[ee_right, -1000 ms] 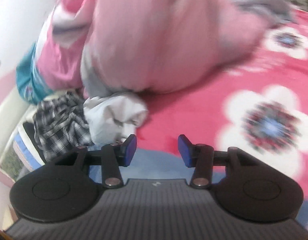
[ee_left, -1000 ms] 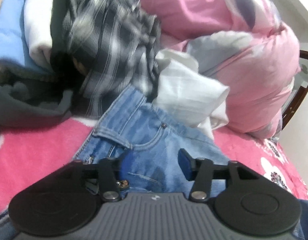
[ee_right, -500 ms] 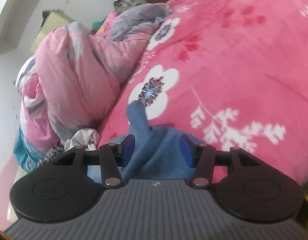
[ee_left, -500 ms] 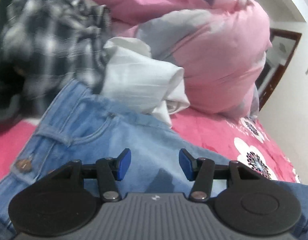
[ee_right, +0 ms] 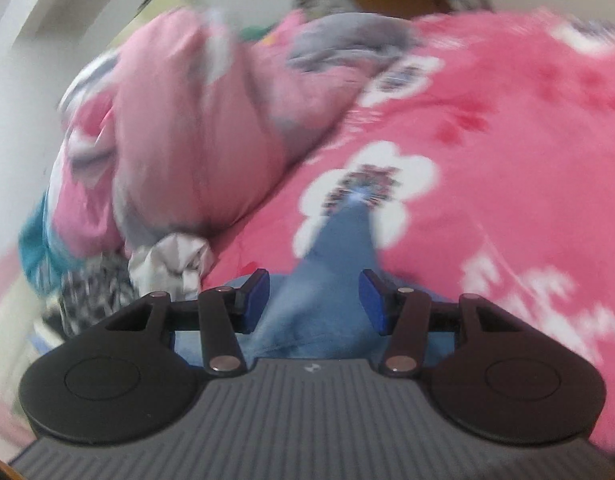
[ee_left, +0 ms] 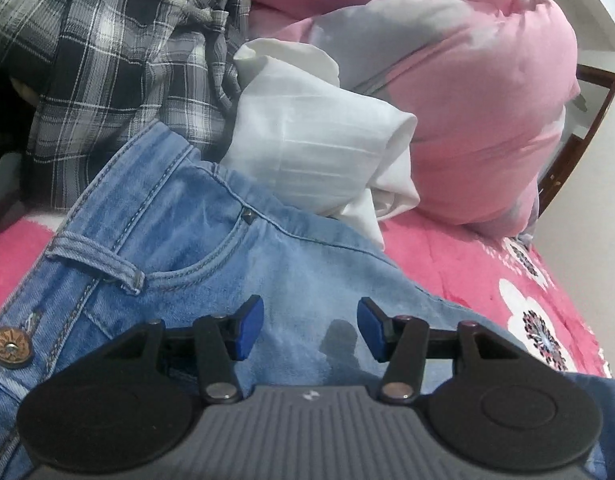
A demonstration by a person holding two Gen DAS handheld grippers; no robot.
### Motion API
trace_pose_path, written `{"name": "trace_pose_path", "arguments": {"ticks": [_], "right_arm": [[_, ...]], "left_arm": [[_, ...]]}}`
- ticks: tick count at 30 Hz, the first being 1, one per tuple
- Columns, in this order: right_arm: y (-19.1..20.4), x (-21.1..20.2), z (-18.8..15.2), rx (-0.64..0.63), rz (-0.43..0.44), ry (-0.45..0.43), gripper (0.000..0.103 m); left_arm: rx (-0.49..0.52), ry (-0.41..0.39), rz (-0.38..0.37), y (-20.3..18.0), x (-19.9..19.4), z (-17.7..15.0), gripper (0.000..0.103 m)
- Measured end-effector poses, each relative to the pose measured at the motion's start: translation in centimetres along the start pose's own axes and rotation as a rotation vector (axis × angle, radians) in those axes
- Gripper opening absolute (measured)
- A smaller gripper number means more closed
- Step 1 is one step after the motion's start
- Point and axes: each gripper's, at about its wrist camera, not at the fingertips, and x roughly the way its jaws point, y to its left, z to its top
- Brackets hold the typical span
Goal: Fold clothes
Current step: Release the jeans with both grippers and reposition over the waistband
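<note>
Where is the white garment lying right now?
In the left wrist view, the white garment lies at centre, bunched between the plaid shirt on its left and the pink quilt on its right, its lower edge overlapping the jeans.

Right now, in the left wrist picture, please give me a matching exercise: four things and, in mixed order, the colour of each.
Things:
1. jeans
2. checked shirt
3. folded cloth
4. puffy duvet

Colours:
a. white
b. pink with grey patches
c. light blue
d. grey and black

Pairs: 1-c, 2-d, 3-a, 4-b
</note>
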Motion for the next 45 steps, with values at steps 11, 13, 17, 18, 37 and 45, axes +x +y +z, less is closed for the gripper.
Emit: {"name": "trace_pose_path", "arguments": {"ticks": [11, 13, 17, 18, 37, 45], "right_arm": [[15.4, 18.4, 2.3, -0.628, 0.125, 0.261, 0.062], [16.7, 22.6, 1.3, -0.75, 0.066, 0.284, 0.062], [18.2, 28.5, -1.0, -0.89, 0.054, 0.354, 0.062], [18.4, 29.9, -1.6, -0.913, 0.062, 0.377, 0.062], [17.2, 32.4, -5.0, -1.175, -0.14, 0.345, 0.002], [14.4, 35.3, -4.0, -1.132, -0.28, 0.296, 0.003]], "left_arm": [[-0.002, 0.004, -0.008, -0.4, -0.1, 0.0, 0.055], [-0.005, 0.006, -0.01, -0.4, -0.1, 0.1, 0.055], [-0.007, 0.011, -0.013, -0.3, -0.2, 0.2, 0.055], [-0.009, 0.011, -0.014, -0.3, -0.2, 0.3, 0.055], [0.028, -0.006, 0.028, -0.1, 0.5, 0.0, 0.053], [0.019, 0.0, 0.024, 0.0, 0.7, 0.1, 0.054]]}}
